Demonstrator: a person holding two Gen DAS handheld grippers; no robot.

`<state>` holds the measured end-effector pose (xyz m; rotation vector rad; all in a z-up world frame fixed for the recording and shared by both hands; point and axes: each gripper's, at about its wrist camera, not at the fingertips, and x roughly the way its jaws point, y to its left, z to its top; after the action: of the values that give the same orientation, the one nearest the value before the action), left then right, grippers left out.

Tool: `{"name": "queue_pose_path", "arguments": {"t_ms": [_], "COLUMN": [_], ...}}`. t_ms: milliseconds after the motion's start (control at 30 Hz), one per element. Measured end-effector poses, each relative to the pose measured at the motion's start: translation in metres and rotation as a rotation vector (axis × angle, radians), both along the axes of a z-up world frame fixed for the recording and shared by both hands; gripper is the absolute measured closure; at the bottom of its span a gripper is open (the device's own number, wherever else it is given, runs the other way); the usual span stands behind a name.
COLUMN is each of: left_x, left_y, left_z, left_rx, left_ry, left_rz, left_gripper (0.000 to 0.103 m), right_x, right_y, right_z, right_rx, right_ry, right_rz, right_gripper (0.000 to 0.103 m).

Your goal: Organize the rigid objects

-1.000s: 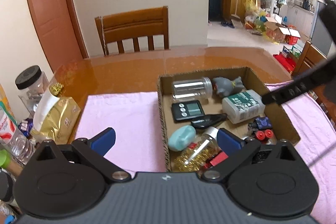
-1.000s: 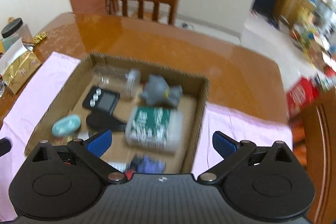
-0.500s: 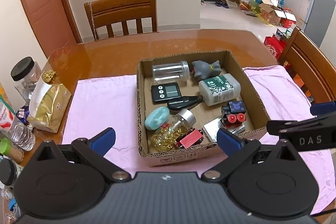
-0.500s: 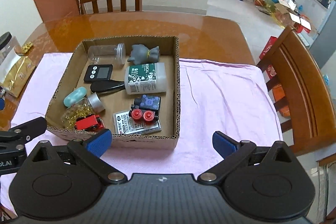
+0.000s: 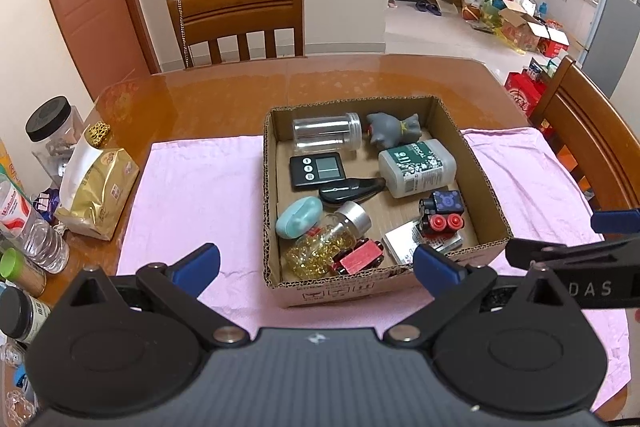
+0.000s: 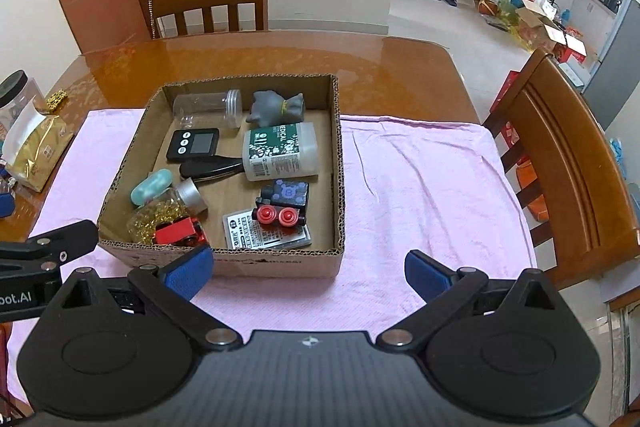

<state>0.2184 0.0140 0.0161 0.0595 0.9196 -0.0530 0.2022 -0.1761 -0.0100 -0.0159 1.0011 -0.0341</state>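
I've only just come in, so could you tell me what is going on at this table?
A person holds a two-finger gripper in each hand over a cardboard box on a pink cloth. The left gripper and right gripper are both open and empty, hanging at the box's near edge. Everything lies in the box: a clear jar, a grey toy, a timer, a white bottle, a toy train and more. Nothing is gripped.

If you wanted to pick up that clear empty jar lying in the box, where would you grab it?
Across the middle of the clear jar, coming straight down from above. It lies on its side in the cardboard box, back-left corner, so its round body offers two opposite curved sides. The walls crowd any sideways approach.
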Motion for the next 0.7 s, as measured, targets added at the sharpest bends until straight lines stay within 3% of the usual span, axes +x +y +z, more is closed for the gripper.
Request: {"name": "queue_pose_path", "arguments": {"t_ms": [700], "left_x": [-0.0005], "left_y": [0.0026], "left_z": [0.001], "left_rx": [-0.003], "left_ry": [0.005], "left_rz": [0.012], "left_gripper": [0.001], "right_x": [-0.0017], "right_y": [0.0047], "right_z": [0.001], "right_rx": [-0.004], "right_ry": [-0.004], "right_rz": [0.005], "right_gripper": [0.0]}}
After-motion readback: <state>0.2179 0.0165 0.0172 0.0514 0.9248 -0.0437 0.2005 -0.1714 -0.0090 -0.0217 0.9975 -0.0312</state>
